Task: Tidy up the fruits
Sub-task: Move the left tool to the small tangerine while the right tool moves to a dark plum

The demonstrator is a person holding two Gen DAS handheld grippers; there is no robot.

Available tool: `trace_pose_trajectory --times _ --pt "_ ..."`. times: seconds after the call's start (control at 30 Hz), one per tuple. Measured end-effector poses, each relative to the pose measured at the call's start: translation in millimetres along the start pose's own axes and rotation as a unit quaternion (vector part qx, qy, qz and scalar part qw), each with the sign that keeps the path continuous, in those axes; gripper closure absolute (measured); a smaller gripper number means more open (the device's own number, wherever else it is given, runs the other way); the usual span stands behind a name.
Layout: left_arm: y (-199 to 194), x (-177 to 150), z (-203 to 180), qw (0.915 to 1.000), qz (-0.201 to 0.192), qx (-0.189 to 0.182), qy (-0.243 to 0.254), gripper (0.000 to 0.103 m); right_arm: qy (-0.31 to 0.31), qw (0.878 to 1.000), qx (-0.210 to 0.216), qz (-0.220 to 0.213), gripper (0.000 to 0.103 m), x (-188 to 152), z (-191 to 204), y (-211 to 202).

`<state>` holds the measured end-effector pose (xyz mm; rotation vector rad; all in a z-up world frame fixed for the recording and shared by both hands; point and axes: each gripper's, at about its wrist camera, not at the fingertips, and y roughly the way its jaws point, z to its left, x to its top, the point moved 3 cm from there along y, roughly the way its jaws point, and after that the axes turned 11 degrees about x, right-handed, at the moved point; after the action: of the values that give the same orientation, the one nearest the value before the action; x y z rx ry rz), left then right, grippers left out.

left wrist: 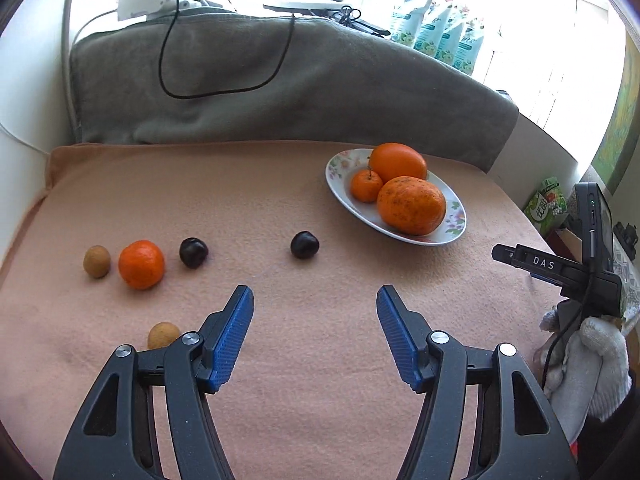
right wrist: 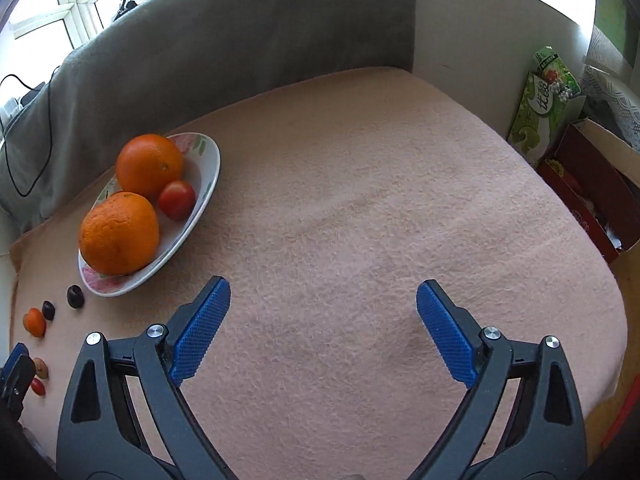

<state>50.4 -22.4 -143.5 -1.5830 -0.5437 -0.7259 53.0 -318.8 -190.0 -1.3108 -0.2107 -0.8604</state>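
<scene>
Oval floral china plate [left wrist: 456, 229] w/ 3 oranges + tomato; small loose fruits left; both grippers' fingers spread, empty.

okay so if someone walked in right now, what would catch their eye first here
Probably the flowered plate toward the back of the pink blanket, piled with two big oranges and a smaller fruit. Next, the loose row in front: a small orange and two dark plums.
</scene>
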Motion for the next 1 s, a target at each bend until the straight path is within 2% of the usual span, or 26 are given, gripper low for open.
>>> trace_pose_trajectory --times 0.13,0.27,0.33,0.6,0.8,0.87,1.0 --pt "-1.5 -6.0 13.0 0.9999 -0.004 0.004 -0.015 0.039 -0.013 0.999 -0.04 0.01 0.007 3.5 -1.9 14.0" --pt "0.3 -7.1 11.9 0.9997 -0.002 -0.003 -0.025 0.039 -0.002 0.997 -0.077 0.018 0.007 22.0 -17.9 26.2" --pt "-2.2 -7.4 7.9 0.9996 -0.009 -0.007 -0.026 0.039 0.003 0.997 -0.074 0.036 0.0 32.6 -27.2 40.1" --pt "3.6 -12.8 -26.8 0.9992 0.006 -0.039 -0.005 0.039 -0.003 0.997 -0.074 0.028 0.0 35.7 -31.8 46.7" --pt "-1.8 -9.9 -44.0 0.9983 0.002 -0.058 0.004 0.039 -0.019 0.996 -0.066 0.049 0.0 31.6 -26.1 44.6" --pt "-5.9 -7.5 -39.0 0.9987 -0.004 -0.051 0.0 0.039 -0.027 0.996 -0.059 0.055 0.0 30.7 -22.5 40.7" --pt "-6.2 -5.7 -7.0 0.9993 -0.004 -0.027 -0.026 0.039 -0.041 0.999 -0.02 0.027 0.0 26.6 -16.7 19.3"
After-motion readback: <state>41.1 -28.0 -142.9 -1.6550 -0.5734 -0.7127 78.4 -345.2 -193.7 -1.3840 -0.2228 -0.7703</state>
